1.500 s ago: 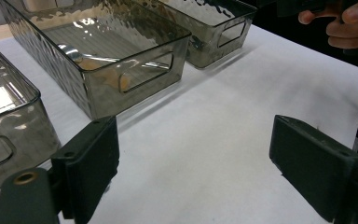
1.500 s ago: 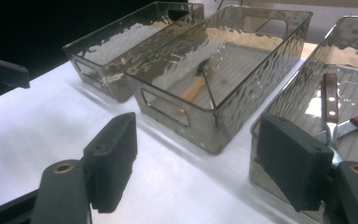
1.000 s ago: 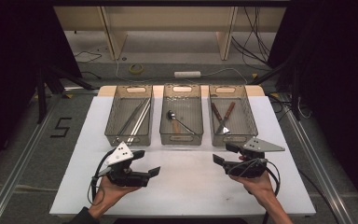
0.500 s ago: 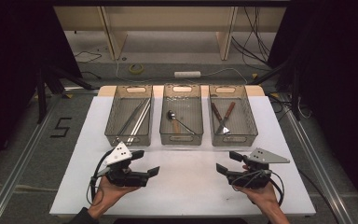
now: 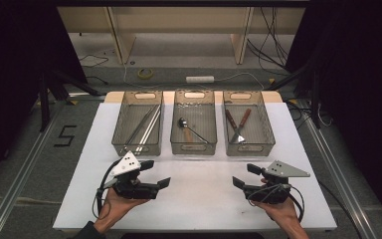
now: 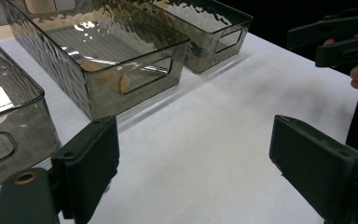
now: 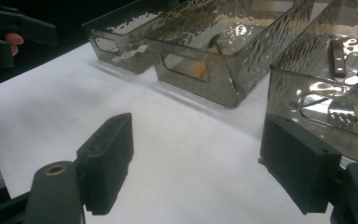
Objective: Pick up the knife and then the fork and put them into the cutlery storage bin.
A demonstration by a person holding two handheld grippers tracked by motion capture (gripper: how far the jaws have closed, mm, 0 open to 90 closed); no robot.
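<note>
Three clear bins stand in a row at the back of the white table (image 5: 199,209). The left bin (image 5: 138,128) holds long metal sticks, the middle bin (image 5: 194,127) a spoon (image 5: 188,127), and the right bin (image 5: 247,128) a knife and fork (image 5: 237,126) with wooden handles. My left gripper (image 5: 155,173) hovers open at the front left and points right, with nothing between its jaws (image 6: 200,172). At the front right, my right gripper (image 5: 245,176) is open and empty too, facing left (image 7: 205,163). The fork tines (image 7: 342,114) show through the right bin's wall.
Bare white table lies between the two grippers and in front of the bins. Beyond the table are floor, cables, a roll of tape (image 5: 145,73) and wooden furniture legs. Dark curtains flank both sides.
My right gripper has drawn back toward the table's front edge and a little to the right. The left gripper has stayed put.
</note>
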